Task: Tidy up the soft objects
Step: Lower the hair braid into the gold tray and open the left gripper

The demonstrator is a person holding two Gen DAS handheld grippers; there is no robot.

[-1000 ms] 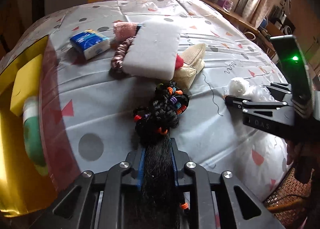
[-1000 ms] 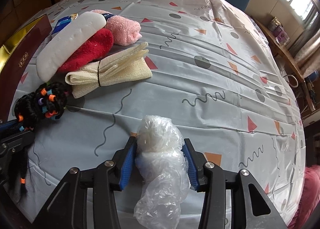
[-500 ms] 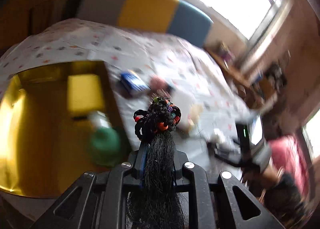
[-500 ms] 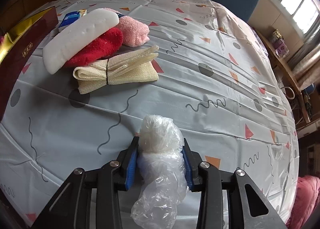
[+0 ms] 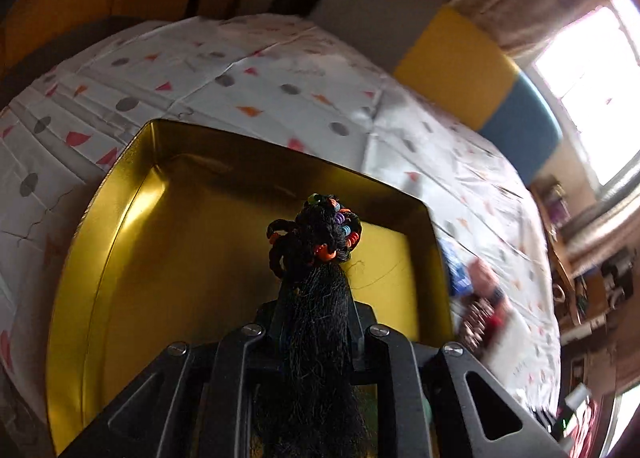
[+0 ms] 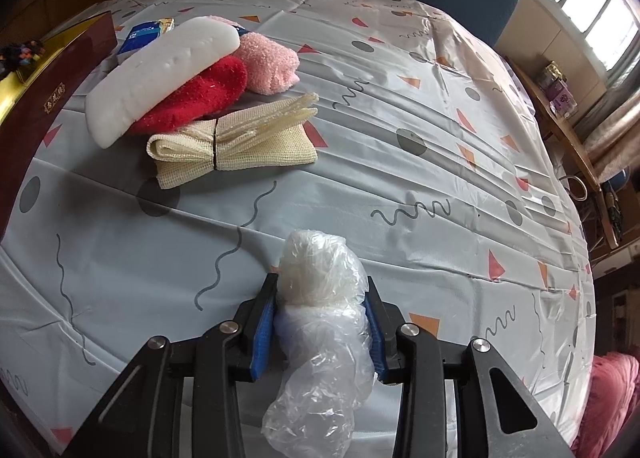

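Your left gripper is clamped tight on a black hairpiece with coloured bands, held up over the gold tray; the knotted end sticks out past the fingertips, loose hair trails back between the arms. The tray sits on the patterned tablecloth, gold floor bare at its near left. That view is blurred on the right, items there hard to tell.

Your right gripper is clamped on a crumpled clear plastic bag, blue pads pressing both sides, bag tail hanging toward the camera, low over the tablecloth's near edge.

Far left on the table is a pile: white foam pad lying on top of a red fuzzy cloth, pink fuzzy cloth just right of it, cream mesh bundle touching the red cloth's near side, blue tissue pack behind the pad. The tray's dark red wall is at the left edge.
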